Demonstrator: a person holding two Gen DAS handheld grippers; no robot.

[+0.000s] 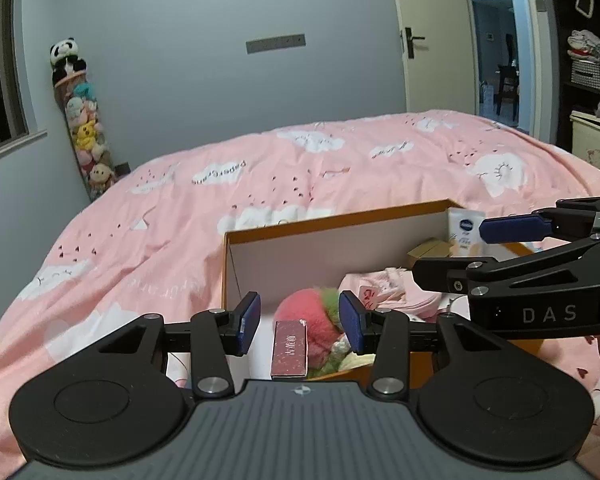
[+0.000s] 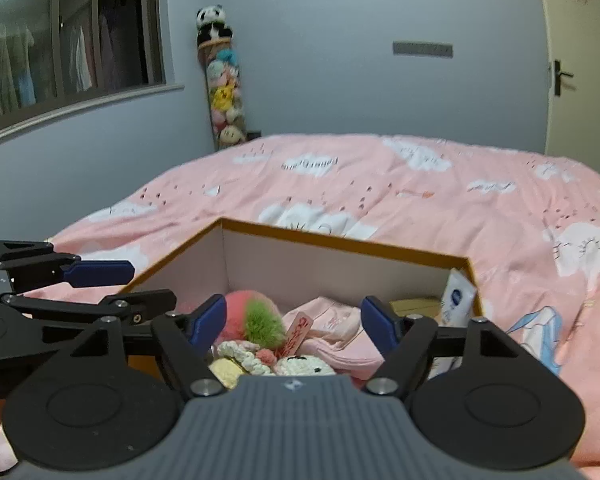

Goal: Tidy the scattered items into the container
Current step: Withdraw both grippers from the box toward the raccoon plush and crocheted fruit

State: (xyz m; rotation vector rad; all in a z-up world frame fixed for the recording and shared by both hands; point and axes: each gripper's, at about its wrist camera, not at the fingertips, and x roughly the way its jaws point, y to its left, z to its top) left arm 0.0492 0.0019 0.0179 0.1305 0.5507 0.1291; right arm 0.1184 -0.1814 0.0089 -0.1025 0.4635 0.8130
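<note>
Orange-rimmed box (image 1: 340, 220) sits on the pink bedspread (image 1: 260, 168), lower centre in both wrist views, its long axis running from lower left toward upper right in the left view. Inside lie a pink and green plush (image 1: 308, 312), a dark red flat packet (image 1: 290, 348) with its long axis pointing away from the camera, pink cloth (image 2: 332, 320), crocheted toys (image 2: 260, 360) and a white tube (image 2: 458, 300) standing upright in the far right corner. Left gripper (image 1: 299, 322) hangs over the near end, jaws half apart with nothing pressed between them. Right gripper (image 2: 294, 322) hangs over the box too, jaws wide and empty.
</note>
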